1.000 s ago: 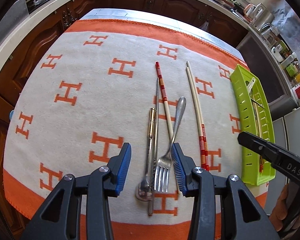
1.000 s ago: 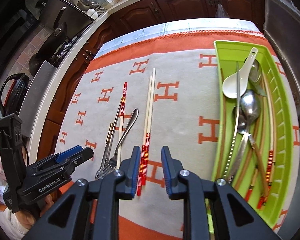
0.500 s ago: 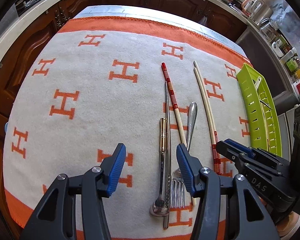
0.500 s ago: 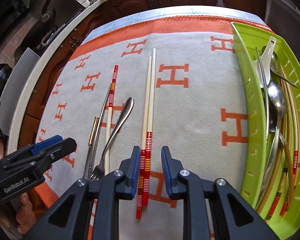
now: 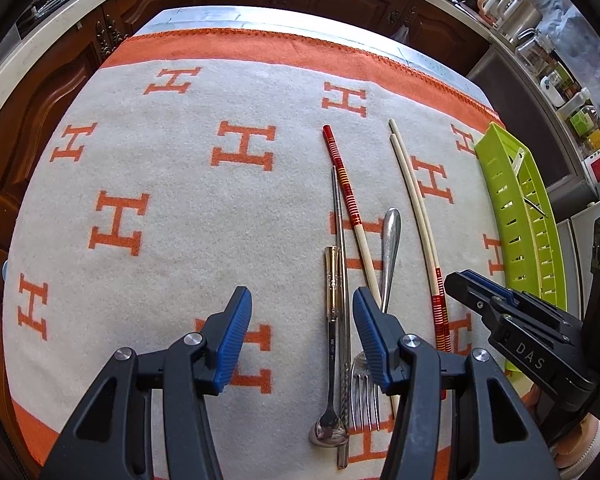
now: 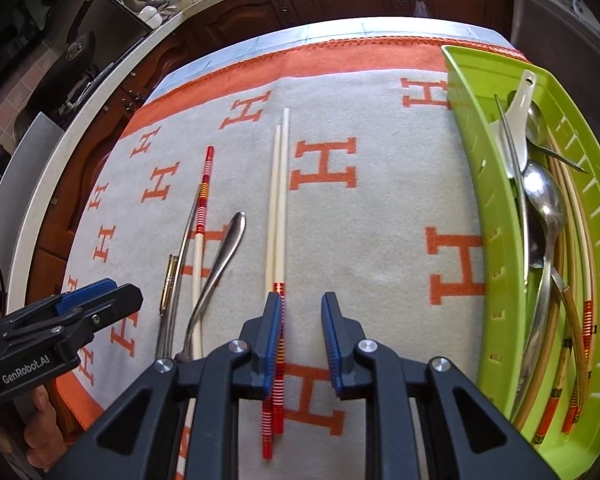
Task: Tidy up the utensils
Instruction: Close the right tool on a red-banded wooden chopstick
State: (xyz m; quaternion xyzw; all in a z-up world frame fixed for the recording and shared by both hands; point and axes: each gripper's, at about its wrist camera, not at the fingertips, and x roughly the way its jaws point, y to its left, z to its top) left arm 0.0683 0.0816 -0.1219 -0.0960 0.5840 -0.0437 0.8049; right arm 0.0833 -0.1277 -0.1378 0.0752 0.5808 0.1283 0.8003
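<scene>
Both grippers have lowered: right gripper [image 6: 301,334], half-spread and empty, straddles chopsticks [image 6: 279,216] running 12-to-6; left gripper [image 5: 302,340] spread.

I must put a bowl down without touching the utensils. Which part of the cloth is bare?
The cloth is bare left of the gold-handled spoon, and between the chopstick pair and the green tray. It is crowded around the fork and inside the tray.

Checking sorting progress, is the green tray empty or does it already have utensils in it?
Not empty. The green tray already holds spoons and chopsticks.
</scene>
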